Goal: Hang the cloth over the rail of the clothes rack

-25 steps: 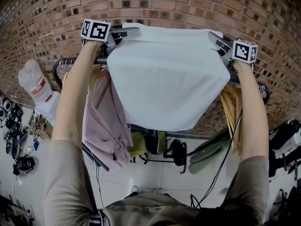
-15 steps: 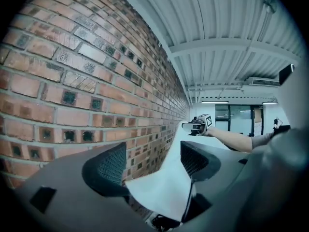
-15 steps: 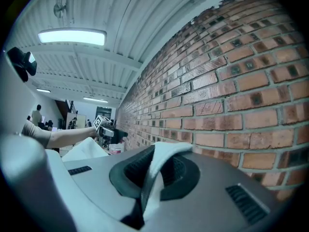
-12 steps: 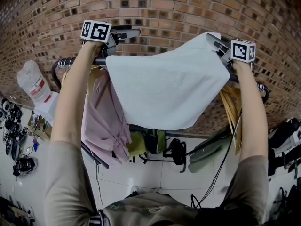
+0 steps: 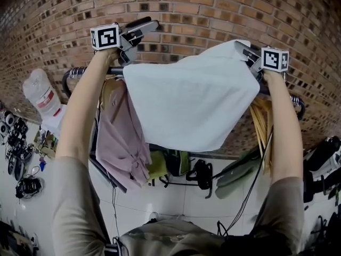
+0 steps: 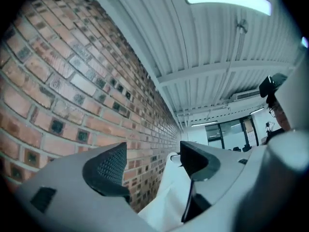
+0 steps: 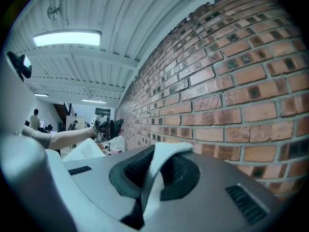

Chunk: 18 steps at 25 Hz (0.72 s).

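A red brick wall [image 5: 213, 4] stood close behind the clothes rack, and under it was a pale tiled floor with bags and cables. The jaws of the right gripper [image 5: 243, 49] were pressed together on the upper right corner of the white cloth [image 5: 192, 100]; in the right gripper view a fold of the fabric came up between the two dark pads. The jaws of the left gripper [image 5: 144, 28] had just been opening and stood spread wide, with nothing between the pads. In the left gripper view the cloth was seen only lower down and beyond them, not touched. This gripper was pointed a little upward, above the rail [image 5: 80, 71] and near the wall. The left edge of the cloth lay at the height of the rail and the large front part hung down freely, in front of a pink garment [image 5: 120, 137] and beside some wooden hangers [image 5: 261, 121]. The right corner was lifted higher than the rail. How much cloth hung on the wall side, I cannot tell from these views. In my judgement the task was more than half done: the left side seemed already released onto the rail. What remained was to lower the right corner over the rail and open the right jaws, so that the cloth hangs by itself.
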{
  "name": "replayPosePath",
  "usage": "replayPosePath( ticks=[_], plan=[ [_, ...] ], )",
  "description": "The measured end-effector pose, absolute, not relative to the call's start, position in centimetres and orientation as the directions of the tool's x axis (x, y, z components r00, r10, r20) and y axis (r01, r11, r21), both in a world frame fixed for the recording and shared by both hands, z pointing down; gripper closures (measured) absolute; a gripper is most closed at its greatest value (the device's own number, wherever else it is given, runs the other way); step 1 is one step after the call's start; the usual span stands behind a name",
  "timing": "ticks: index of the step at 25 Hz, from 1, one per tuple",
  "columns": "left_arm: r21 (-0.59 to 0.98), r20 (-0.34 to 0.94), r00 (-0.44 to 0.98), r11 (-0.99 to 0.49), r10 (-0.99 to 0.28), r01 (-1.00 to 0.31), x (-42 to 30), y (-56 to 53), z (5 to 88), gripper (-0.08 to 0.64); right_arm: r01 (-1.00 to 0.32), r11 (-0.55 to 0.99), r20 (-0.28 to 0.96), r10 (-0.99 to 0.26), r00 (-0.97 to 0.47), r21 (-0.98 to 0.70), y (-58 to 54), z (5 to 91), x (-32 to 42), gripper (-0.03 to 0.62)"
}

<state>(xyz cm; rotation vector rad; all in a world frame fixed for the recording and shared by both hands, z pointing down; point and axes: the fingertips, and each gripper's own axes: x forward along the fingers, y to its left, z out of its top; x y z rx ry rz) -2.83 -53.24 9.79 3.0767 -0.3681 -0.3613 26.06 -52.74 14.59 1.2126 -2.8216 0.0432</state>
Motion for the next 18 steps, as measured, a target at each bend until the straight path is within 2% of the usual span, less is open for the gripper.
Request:
replayPosePath(
  ticks=[7,12,18],
  plan=[
    [-0.092,-0.225,0.940,-0.955,-0.257,-0.283,-3.4,-50.2,6.0,0.215,-0.719,0.695,0.114,-0.715,-0.690,0.005,-53.2,15.2,25.6,0.574],
    [-0.092,-0.247,0.958,-0.981,-0.145,-0.172,-4.8,-43.0,4.3,0.215,-0.715,0.699,0.104,-0.712,-0.694,0.012,-53.1,14.8,25.7,0.574],
    [-0.102,-0.249,0.964,-0.987,-0.094,-0.122,-7.7,-35.0,8.3,0.215,-0.713,0.701,0.110,-0.709,-0.696,0.006,-53.2,15.1,25.6,0.574]
  ],
)
